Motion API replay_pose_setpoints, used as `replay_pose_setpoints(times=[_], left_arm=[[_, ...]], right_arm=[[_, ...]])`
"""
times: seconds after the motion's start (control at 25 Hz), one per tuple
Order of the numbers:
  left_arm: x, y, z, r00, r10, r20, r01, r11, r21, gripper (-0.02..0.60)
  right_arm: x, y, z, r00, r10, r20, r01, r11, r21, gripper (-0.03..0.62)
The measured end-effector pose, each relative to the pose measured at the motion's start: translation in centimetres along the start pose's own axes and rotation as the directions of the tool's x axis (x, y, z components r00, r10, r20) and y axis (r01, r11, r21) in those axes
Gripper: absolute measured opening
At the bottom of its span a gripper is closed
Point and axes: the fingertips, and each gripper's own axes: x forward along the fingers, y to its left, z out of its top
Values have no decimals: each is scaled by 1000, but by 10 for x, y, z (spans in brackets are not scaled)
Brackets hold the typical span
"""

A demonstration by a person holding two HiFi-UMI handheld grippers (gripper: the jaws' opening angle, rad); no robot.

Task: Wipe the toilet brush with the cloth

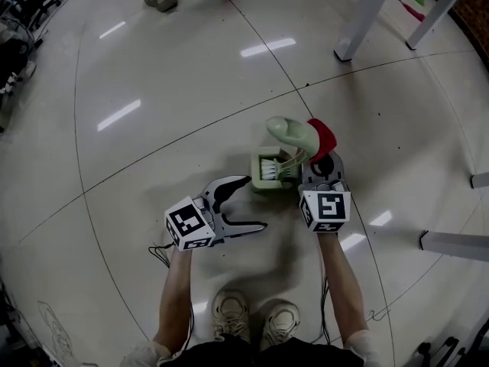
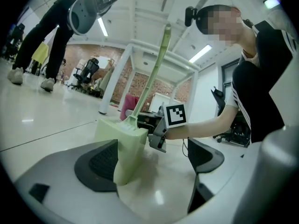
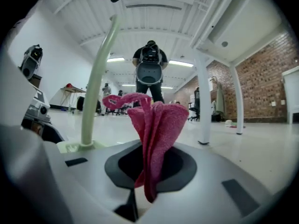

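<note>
A pale green toilet brush stands in its square holder (image 1: 273, 176) on the floor, its handle (image 1: 290, 131) rising towards me. My right gripper (image 1: 323, 160) is just right of the holder, shut on a red cloth (image 1: 324, 136) that sticks up beside the handle top. In the right gripper view the cloth (image 3: 156, 134) is pinched between the jaws, with the handle (image 3: 96, 87) to its left. My left gripper (image 1: 256, 202) is open, low at the holder's left. In the left gripper view the holder (image 2: 124, 148) stands just ahead of the left gripper (image 2: 152, 167), near one pad (image 2: 100, 164).
White table legs (image 1: 365, 17) stand at the back right, and a white bar (image 1: 454, 243) lies at the right. Another person's shoes (image 1: 160, 1) are at the far edge; that person (image 2: 56, 36) bends over in the background. My own shoes (image 1: 229, 312) are below.
</note>
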Motion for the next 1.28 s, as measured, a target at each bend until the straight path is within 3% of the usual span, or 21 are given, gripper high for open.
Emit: replay_pose_setpoints(times=[0.16, 0.24, 0.36, 0.52, 1.08, 1.16, 1.28], left_arm=[[0, 2, 0, 1000, 12, 4, -12, 1000, -5, 466], [1, 2, 0, 1000, 17, 14, -17, 1000, -13, 465], [1, 3, 1, 999, 27, 25, -26, 999, -22, 465], [2, 3, -1, 999, 32, 22, -31, 999, -28, 465], [4, 3, -3, 999, 45, 28, -44, 998, -35, 465], [4, 3, -3, 998, 51, 41, -49, 998, -43, 465], [4, 2, -3, 997, 64, 48, -62, 997, -39, 465]], right_arm=[[-21, -38, -1, 992, -127, 12, 125, 987, 102, 31], [-32, -46, -10, 989, -150, -6, 149, 978, 149, 31], [-34, -32, -31, 996, -81, -40, 88, 959, 268, 31], [-27, -11, -50, 998, -6, -58, 31, 888, 458, 31], [-68, 12, -65, 995, 38, -89, 11, 872, 490, 31], [-80, 21, -63, 993, 44, -106, 9, 891, 454, 31], [-101, 34, -56, 990, 23, -138, 22, 949, 315, 31]])
